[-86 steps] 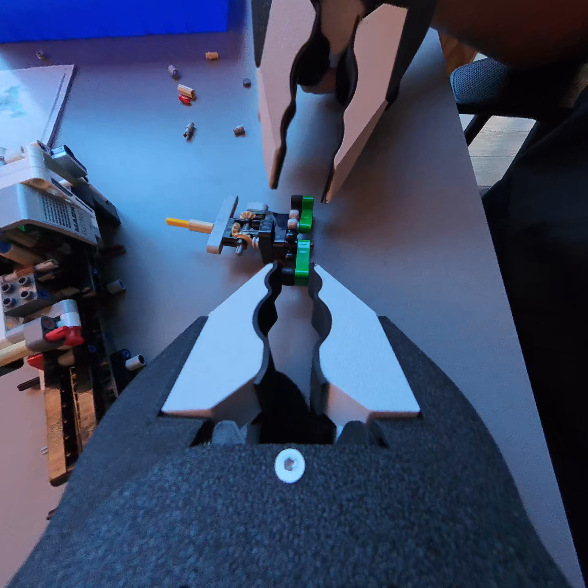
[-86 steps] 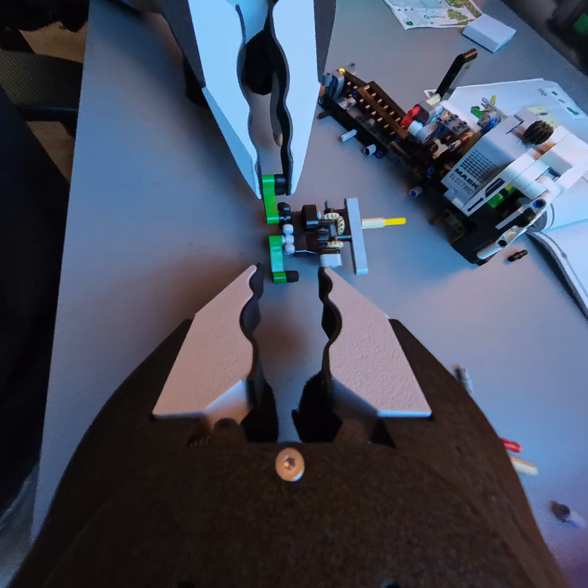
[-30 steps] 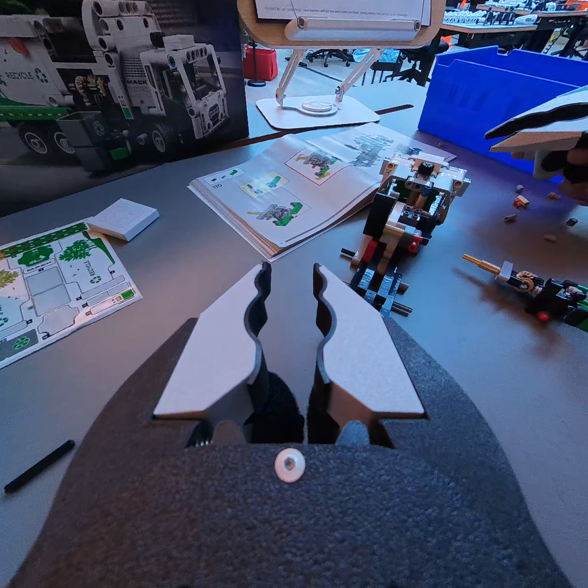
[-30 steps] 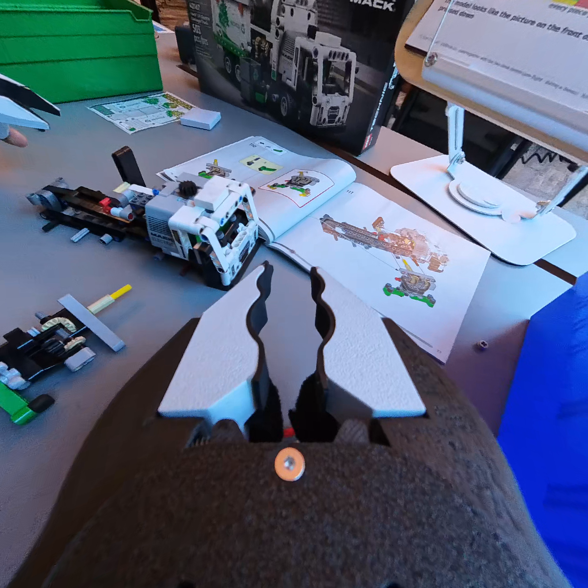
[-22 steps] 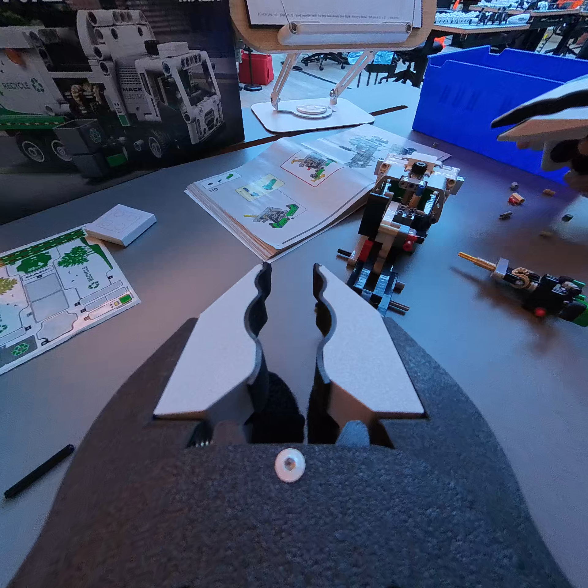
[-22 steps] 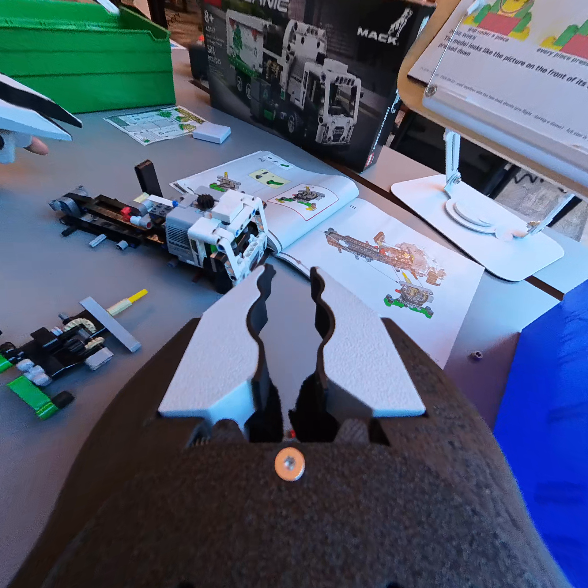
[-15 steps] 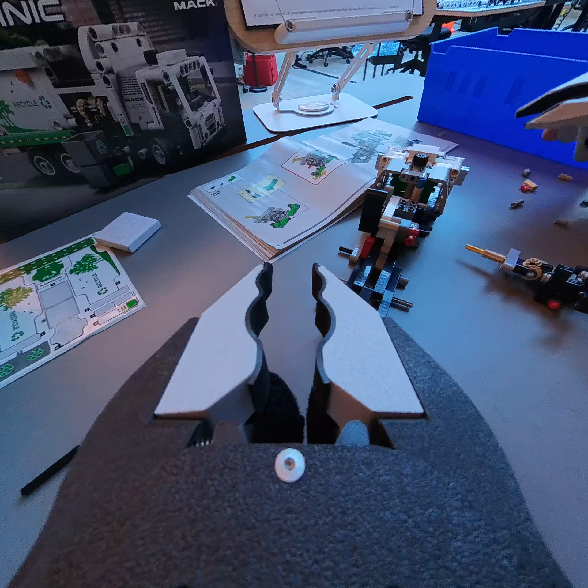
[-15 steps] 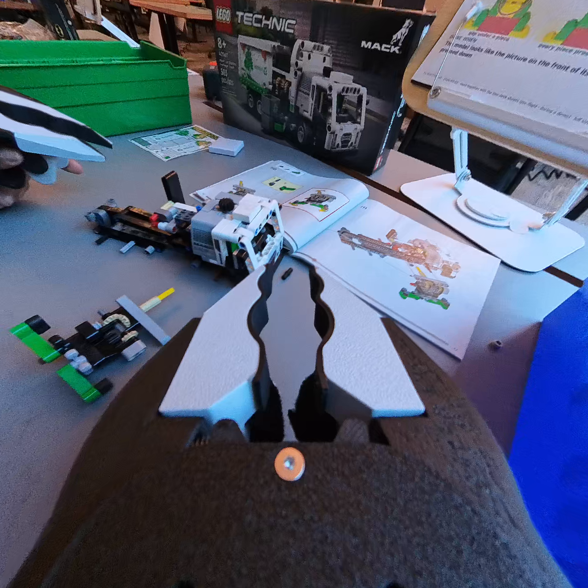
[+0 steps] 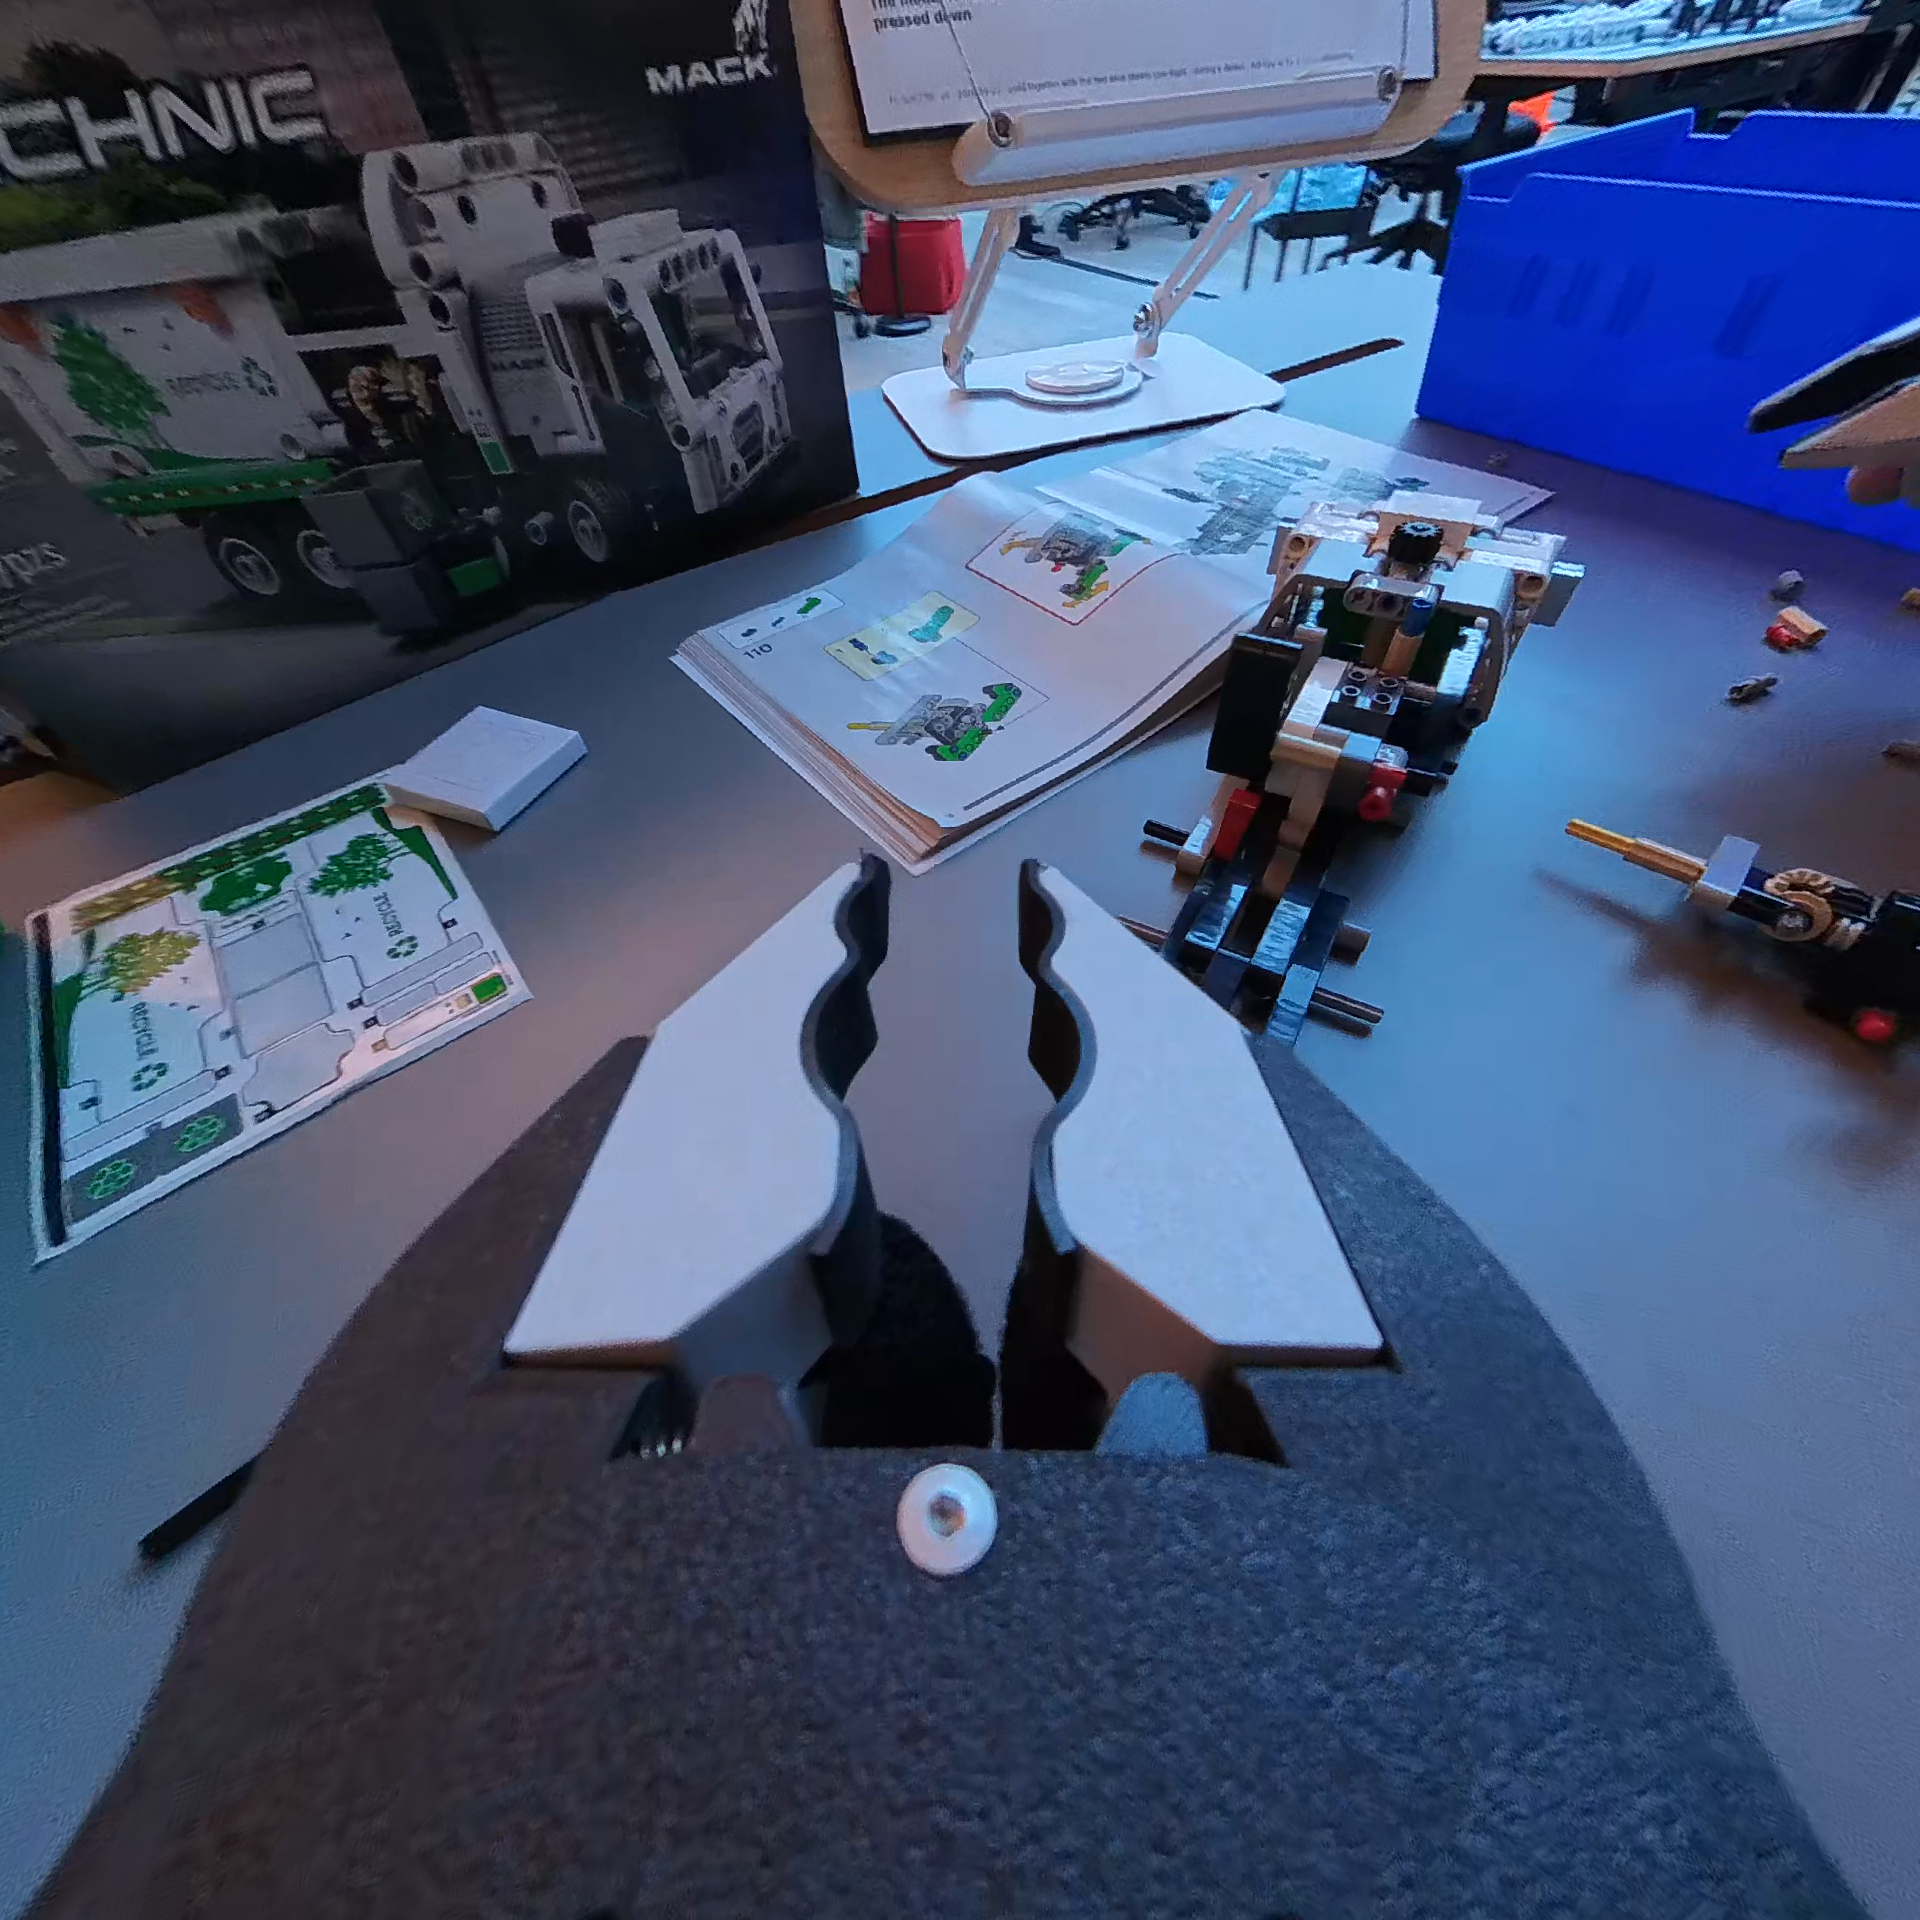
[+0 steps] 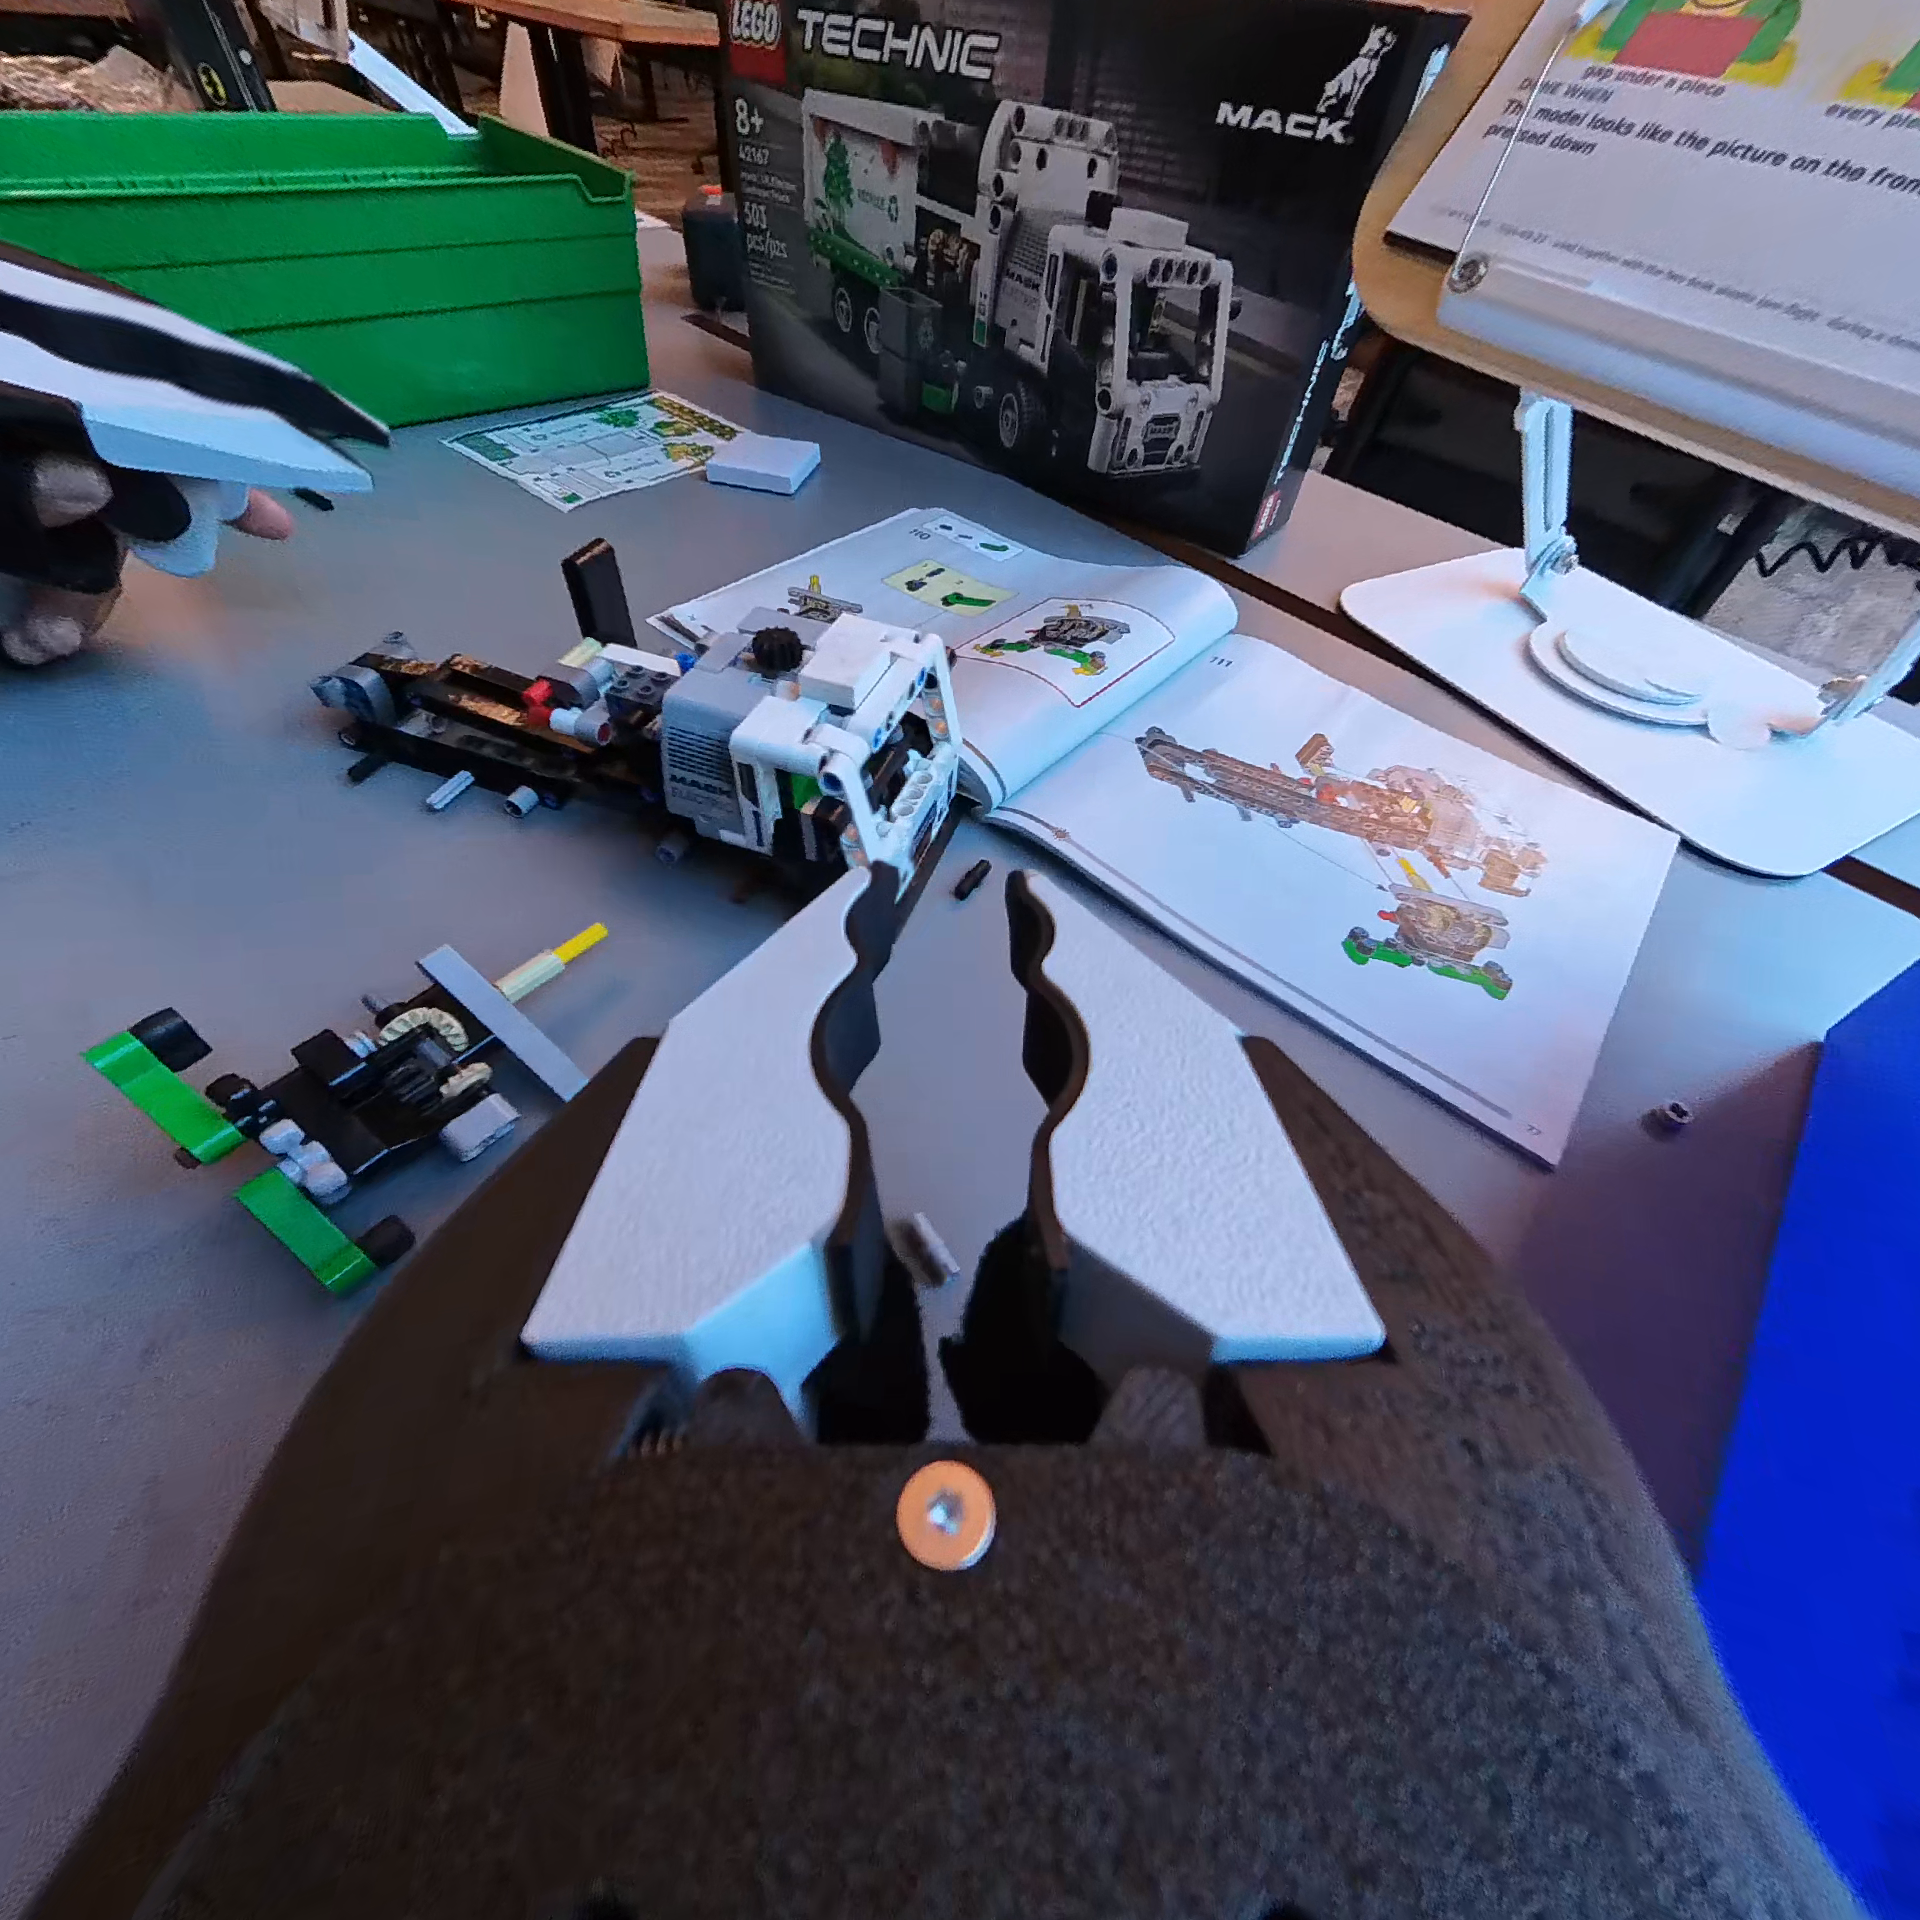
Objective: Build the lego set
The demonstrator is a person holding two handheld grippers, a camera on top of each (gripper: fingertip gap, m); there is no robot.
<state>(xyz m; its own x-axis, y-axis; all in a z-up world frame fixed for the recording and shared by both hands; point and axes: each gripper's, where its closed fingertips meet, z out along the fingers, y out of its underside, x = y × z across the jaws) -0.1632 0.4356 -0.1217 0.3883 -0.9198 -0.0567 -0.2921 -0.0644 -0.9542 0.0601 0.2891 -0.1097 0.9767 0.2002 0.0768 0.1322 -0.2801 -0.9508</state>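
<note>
A half-built white, grey and black truck (image 9: 1361,717) lies on the grey table (image 9: 665,831) beside an open instruction booklet (image 9: 966,665); both show in the right wrist view too, the truck (image 10: 748,748) and the booklet (image 10: 1299,831). A black and green sub-assembly (image 10: 312,1112) with a yellow axle lies apart, also in the left wrist view (image 9: 1787,925). My left gripper (image 9: 951,883) is open and empty, above the table left of the truck. My right gripper (image 10: 940,894) is open and empty, just in front of the truck's cab. A small black pin (image 10: 971,878) lies between its tips.
The set's box (image 10: 1039,260) stands at the back. A sticker sheet (image 9: 249,997) and a white pad (image 9: 488,769) lie left. A green bin (image 10: 312,249) is far left, a blue bin (image 9: 1662,332) right. A white stand (image 10: 1621,707) holds a page. Small loose parts (image 9: 1792,629) lie near the blue bin. The grippers' ends are close to 25 cm from one another.
Both grippers have pulled back and tilted up, so more of the box and the bins shows. The right gripper's jaws have spread a little wider. No piece was taken hold of.
</note>
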